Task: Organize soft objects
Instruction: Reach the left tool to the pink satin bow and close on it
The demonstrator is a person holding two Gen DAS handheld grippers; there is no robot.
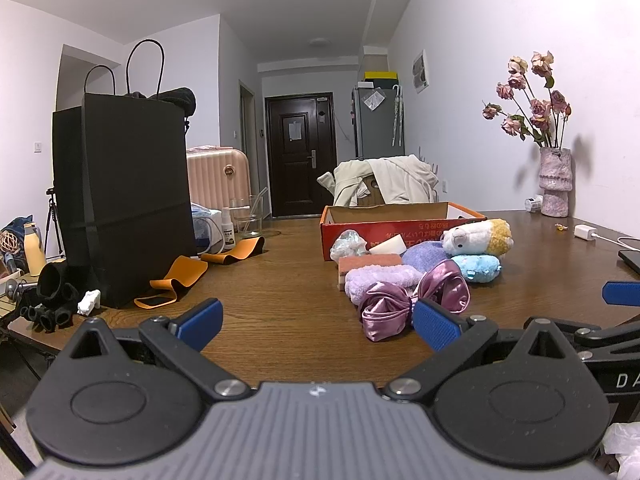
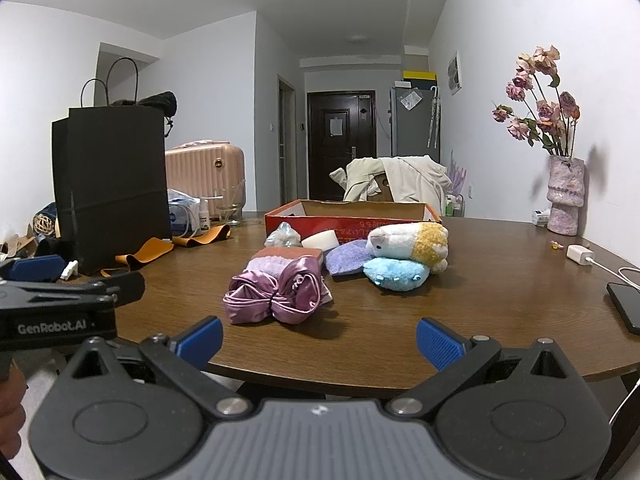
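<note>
Right wrist view: a pile of soft items is seen mid-table, just in front of the red box. The satin bow lies nearest, touching the lilac cloth; both plush toys are stacked to its right. Right gripper and left gripper are held with jaws wide apart, empty. The bow is judged light, limp and slippery; a pinch at its knotted middle is advised. Bare table is left all round; its near edge lies close below.
</note>
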